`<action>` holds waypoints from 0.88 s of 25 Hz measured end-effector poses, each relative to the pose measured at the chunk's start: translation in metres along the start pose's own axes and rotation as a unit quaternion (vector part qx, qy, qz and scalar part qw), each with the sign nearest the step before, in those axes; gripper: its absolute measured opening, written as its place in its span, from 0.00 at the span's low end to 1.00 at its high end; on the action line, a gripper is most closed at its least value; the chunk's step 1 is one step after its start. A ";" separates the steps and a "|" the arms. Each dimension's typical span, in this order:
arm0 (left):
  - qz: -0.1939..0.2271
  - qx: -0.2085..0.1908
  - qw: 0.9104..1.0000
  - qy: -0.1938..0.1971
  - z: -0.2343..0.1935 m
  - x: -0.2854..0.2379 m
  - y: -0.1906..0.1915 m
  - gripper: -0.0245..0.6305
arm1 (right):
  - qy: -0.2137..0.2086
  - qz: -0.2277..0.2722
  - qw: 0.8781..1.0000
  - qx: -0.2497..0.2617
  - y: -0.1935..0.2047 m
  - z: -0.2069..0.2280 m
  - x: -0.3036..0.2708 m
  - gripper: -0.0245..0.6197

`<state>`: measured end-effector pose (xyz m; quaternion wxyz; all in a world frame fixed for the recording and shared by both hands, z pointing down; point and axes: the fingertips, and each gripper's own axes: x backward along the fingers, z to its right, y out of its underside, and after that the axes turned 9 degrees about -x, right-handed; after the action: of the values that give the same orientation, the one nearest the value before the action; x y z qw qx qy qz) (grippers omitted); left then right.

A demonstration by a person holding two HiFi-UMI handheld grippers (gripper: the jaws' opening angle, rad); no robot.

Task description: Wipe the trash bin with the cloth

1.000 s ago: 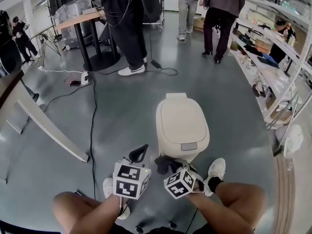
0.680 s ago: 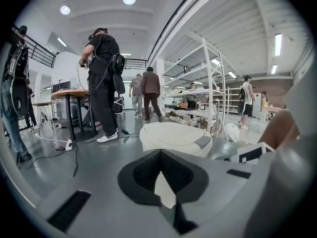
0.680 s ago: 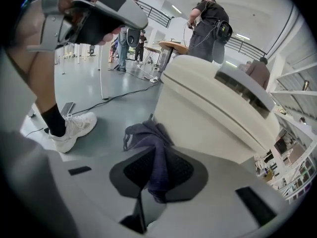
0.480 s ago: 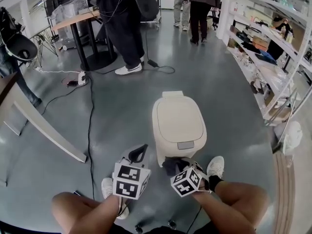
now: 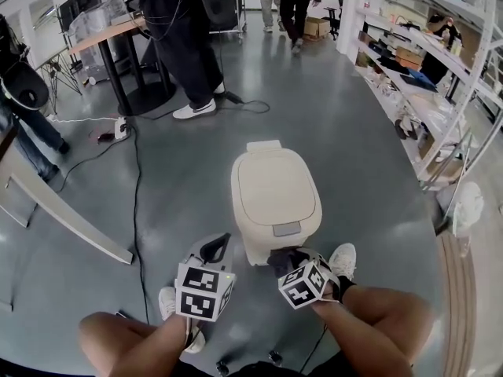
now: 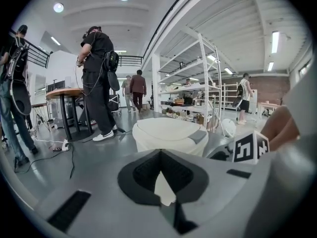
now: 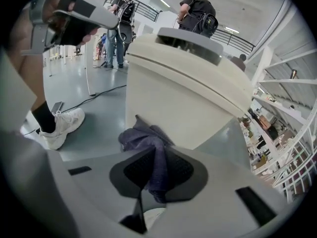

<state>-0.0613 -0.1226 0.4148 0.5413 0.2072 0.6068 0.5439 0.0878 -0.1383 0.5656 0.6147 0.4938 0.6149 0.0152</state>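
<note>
Bin (image 5: pixel 275 203) stands on the grey floor (image 5: pixel 196 187) with its lid shut, just ahead of the person's knees. The right hand-held gripper (image 5: pixel 289 259) is closed on the cloth (image 5: pixel 281 258), a dark bluish rag pinched between its pads. In the right gripper view the cloth (image 7: pixel 148 140) bunches above the jaws and lies against the bin's front wall (image 7: pixel 183 98). It is probably touching the wall, though the line of contact is hidden behind the folds. From the head view most of the cloth is covered by that gripper's marker cube (image 5: pixel 305 283), and the bin's lower front is hidden behind both tools. The left hand-held gripper (image 5: pixel 214 248) hovers near the bin's left front corner, its jaws together with nothing between them. In the left gripper view a sliver of the cream bin (image 6: pixel 168 133) shows through the gap under the meeting tips. A white shoe (image 5: pixel 343 261) sits just beside the bin's right side. A black cable (image 5: pixel 135 203) runs over the floor at left. Both forearms are cropped by the bottom edge.
</note>
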 end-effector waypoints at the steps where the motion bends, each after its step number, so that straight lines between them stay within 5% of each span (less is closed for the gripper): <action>1: 0.000 0.000 1.000 0.002 0.001 0.000 -0.001 0.04 | 0.001 -0.001 1.000 -0.004 0.001 0.004 0.000 0.12; 22: 0.000 0.002 1.000 0.008 0.006 -0.006 -0.001 0.04 | 0.042 -0.030 0.998 -0.046 0.032 0.058 -0.010 0.12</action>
<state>-0.0539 -0.1256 0.4179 0.5363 0.2040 0.6122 0.5441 0.1489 -0.1619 0.5790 0.6107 0.4453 0.6533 0.0452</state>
